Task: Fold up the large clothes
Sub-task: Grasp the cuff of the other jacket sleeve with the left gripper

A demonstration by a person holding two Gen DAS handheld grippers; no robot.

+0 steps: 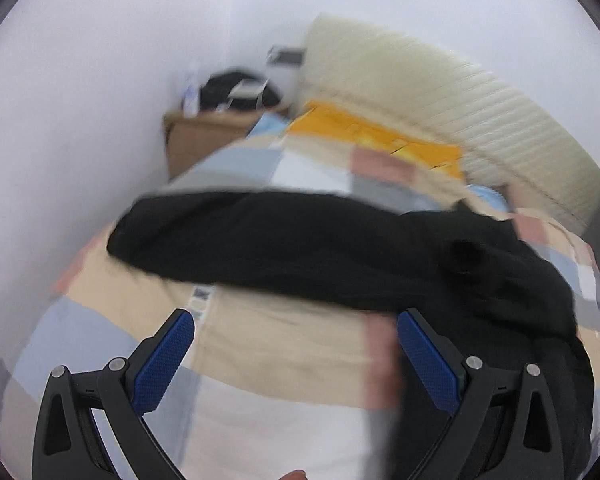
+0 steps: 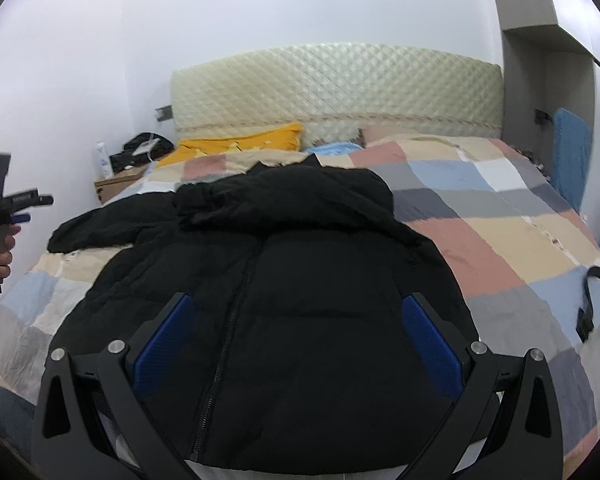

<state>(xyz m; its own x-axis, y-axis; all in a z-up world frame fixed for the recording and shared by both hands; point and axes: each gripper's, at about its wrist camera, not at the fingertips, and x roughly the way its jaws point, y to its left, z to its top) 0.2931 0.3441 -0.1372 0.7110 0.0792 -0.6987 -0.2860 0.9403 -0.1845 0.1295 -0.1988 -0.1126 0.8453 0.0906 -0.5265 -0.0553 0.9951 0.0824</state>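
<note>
1. On the bed, a black puffer jacket lies front-up across a patchwork checked duvet, its zipper running from the near hem toward the collar at the far end.
2. One sleeve stretches out to the left, flat on the duvet; the right sleeve cannot be made out.
3. Right gripper: its blue-padded fingers stand wide apart over the jacket's chest, holding nothing; whether they touch the fabric cannot be told.
4. Left gripper: the jaws are likewise spread wide with nothing between them, over bare duvet just near of the outstretched sleeve. That view is blurred.
5. From the right wrist view, the left gripper appears at the far left edge, held in the person's left hand, well apart from the jacket body.
6. At the far end stands a cream quilted headboard, with a yellow pillow and a light blue cloth in front of it.
7. Left of the bed, a wooden nightstand carries a white bottle and a dark bag.
8. A blue towel hangs at the right wall, and a black cable lies on the duvet's right edge.
</note>
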